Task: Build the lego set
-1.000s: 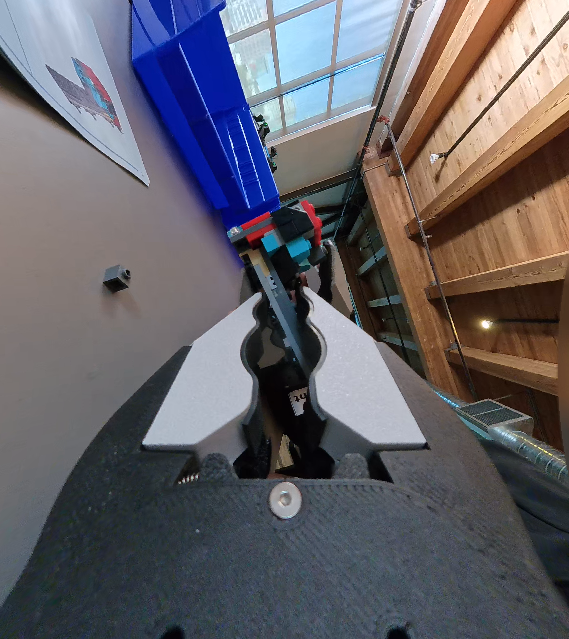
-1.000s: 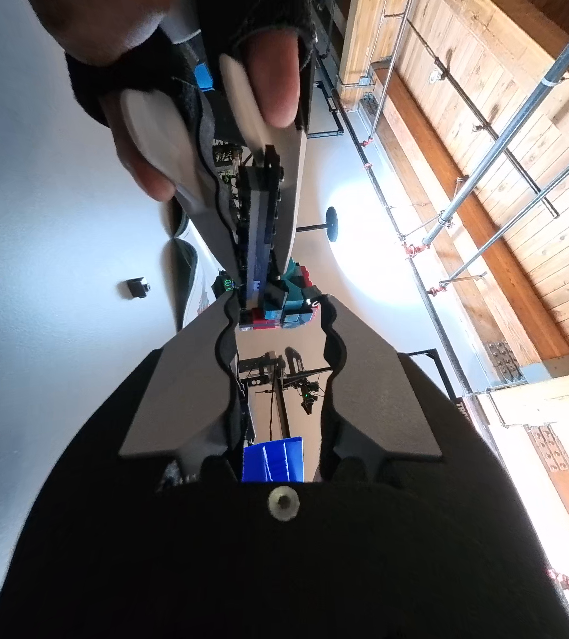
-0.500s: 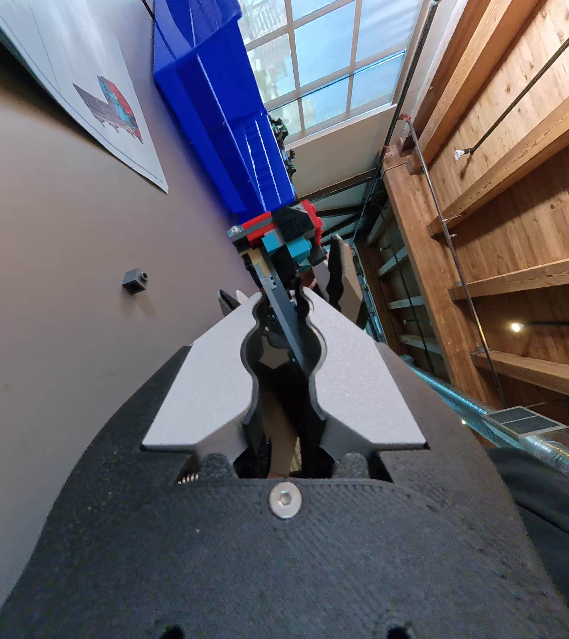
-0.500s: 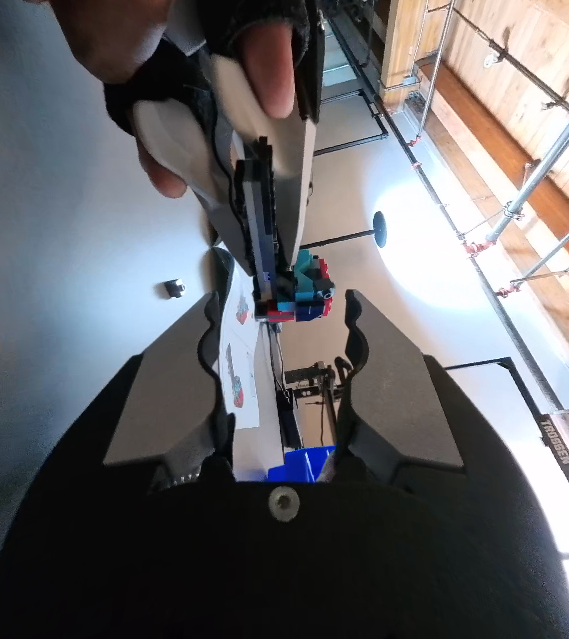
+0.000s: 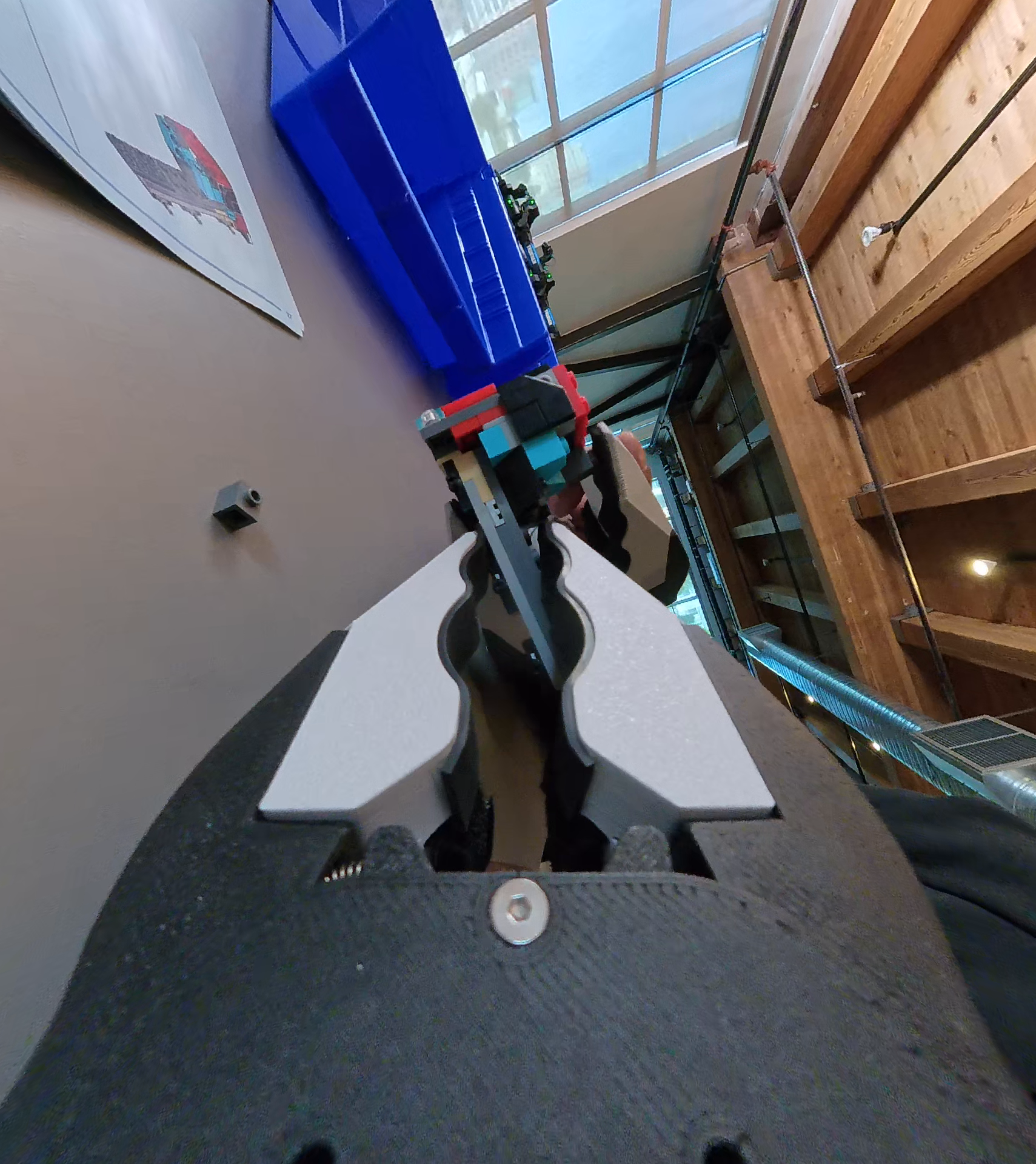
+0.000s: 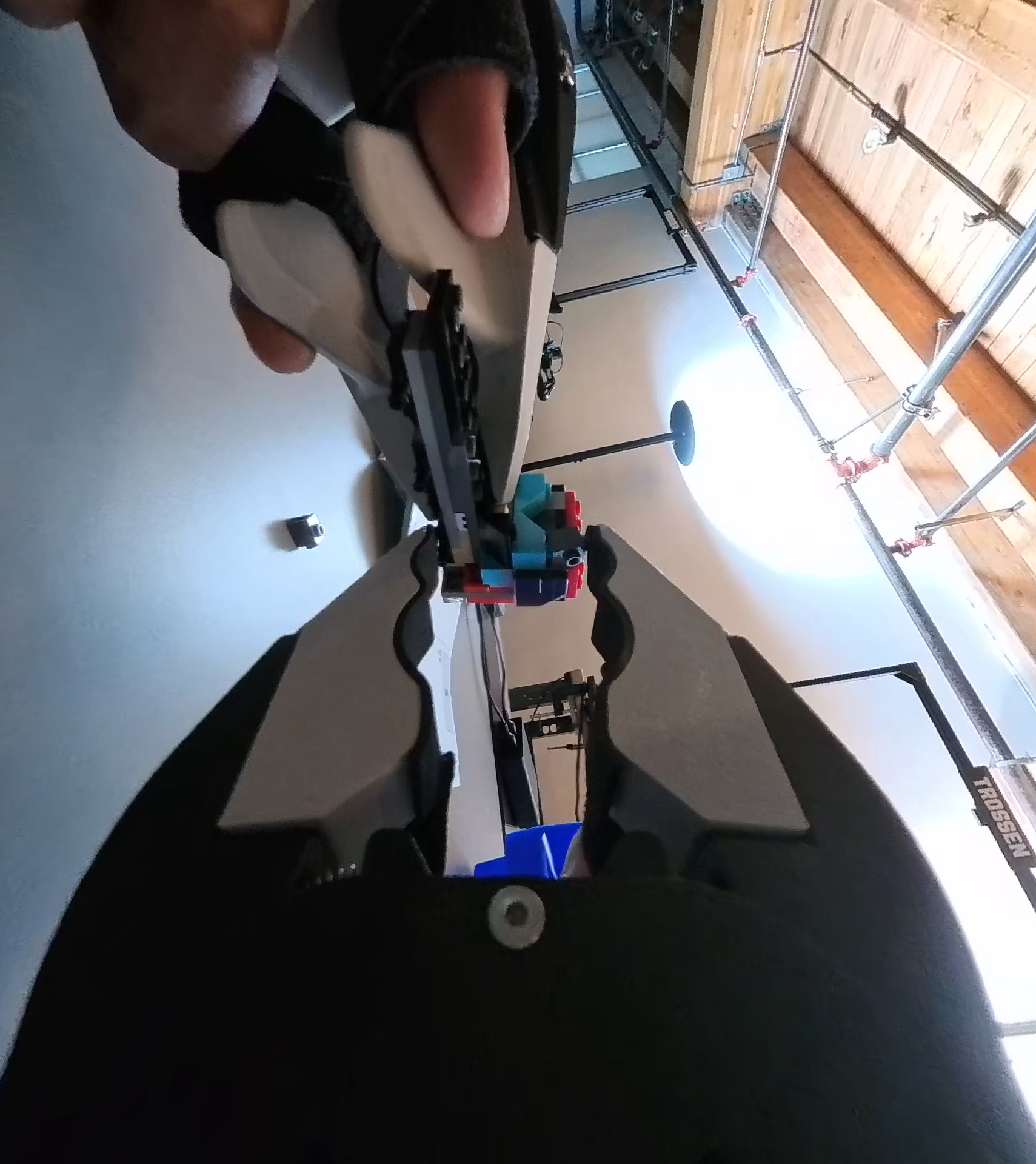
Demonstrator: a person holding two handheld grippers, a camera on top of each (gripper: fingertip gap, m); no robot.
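Above table [image 5: 93, 567], model [image 5: 506, 441] between fingers [image 5: 616, 630].

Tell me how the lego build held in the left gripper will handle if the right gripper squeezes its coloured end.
Likely stiff: the lego build is a long grey plate the left gripper holds rigidly by one end. Probably fragile: its red and teal bricks look small and stacked, so a squeeze from the open right gripper could pop some off. Top-heavy, so it may lever.

Right hand-held gripper [image 6: 512, 557] gapes around lego build [image 6: 518, 560], apparently untouching.
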